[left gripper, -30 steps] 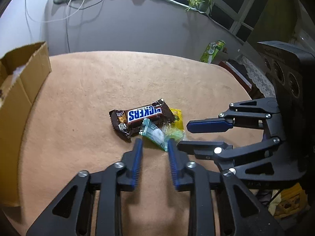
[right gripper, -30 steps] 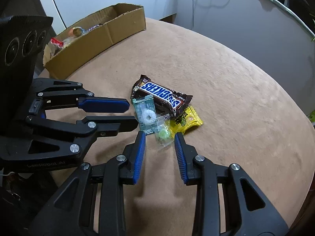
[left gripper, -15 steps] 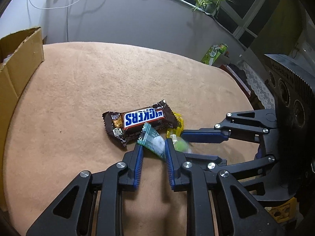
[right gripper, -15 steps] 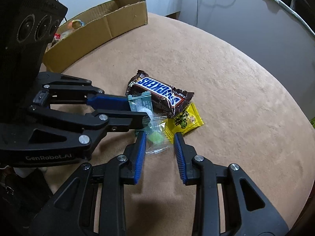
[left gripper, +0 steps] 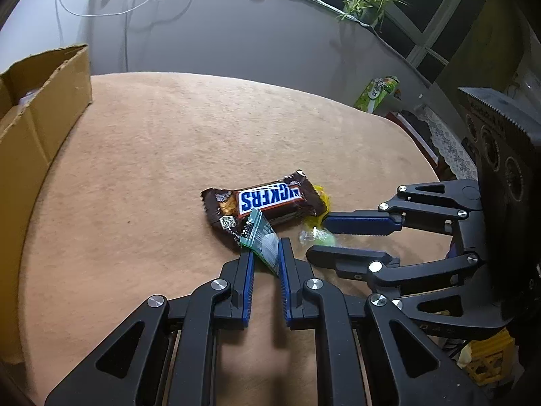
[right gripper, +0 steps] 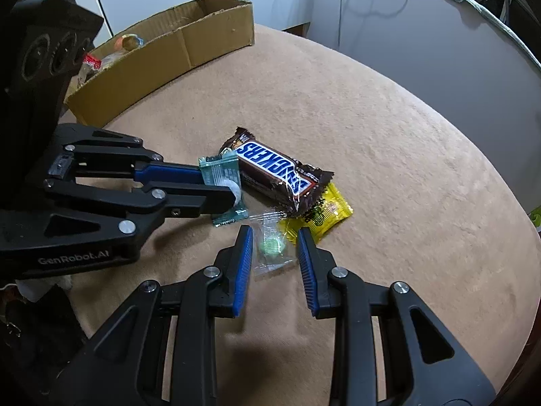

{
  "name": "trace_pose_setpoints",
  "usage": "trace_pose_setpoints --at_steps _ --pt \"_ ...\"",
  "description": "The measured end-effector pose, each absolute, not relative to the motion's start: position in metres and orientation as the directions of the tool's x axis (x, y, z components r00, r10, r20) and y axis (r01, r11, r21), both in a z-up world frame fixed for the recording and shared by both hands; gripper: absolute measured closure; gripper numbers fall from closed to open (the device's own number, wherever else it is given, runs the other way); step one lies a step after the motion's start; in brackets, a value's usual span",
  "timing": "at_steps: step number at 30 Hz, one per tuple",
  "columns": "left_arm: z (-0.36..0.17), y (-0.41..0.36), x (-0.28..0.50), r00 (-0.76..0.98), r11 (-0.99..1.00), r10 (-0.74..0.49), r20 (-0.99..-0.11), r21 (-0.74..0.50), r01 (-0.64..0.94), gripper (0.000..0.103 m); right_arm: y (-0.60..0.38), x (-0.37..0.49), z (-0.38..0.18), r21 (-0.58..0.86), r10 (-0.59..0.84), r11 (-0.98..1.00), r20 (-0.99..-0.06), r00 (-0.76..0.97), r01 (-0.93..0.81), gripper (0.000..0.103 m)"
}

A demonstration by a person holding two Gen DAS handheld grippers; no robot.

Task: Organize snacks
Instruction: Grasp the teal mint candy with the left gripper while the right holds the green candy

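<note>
With jaws straddling each wrapper, the left hand-held gripper [left gripper: 265, 253] pinches the teal packet [right gripper: 221, 182]; the right hand-held gripper [right gripper: 274, 241], half-open, brackets the clear candy [right gripper: 270, 247] for boxing.

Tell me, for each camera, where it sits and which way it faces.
Left wrist: on the left gripper, looking along its fingers at the teal packet; the right gripper enters from the right.
Right wrist: on the right gripper, facing the green candy; the left gripper enters from the left.
Shared: Snickers, box, table.
</note>
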State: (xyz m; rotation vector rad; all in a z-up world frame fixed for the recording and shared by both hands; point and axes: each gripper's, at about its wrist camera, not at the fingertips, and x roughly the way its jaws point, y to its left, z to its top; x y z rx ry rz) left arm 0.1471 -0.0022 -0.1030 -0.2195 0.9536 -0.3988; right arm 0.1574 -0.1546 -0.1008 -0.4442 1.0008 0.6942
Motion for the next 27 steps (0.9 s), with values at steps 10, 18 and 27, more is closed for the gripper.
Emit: trace_pose_setpoints --at_steps 10,18,27 --pt "-0.099 -0.008 0.141 0.544 0.93 -0.367 -0.755 -0.282 0.236 0.091 -0.151 0.152 -0.099 -0.064 0.293 0.706 -0.881 0.373 -0.706 0.079" --pt "-0.099 -0.007 0.138 0.552 0.934 -0.357 -0.754 -0.271 0.235 0.091 -0.156 0.157 -0.101 -0.041 0.296 0.728 -0.881 0.368 -0.684 0.08" --pt "-0.098 -0.004 0.132 0.561 0.931 -0.365 -0.743 -0.289 0.223 0.091 -0.178 0.158 -0.1 0.032 0.342 0.78 -0.858 0.383 -0.625 0.08"
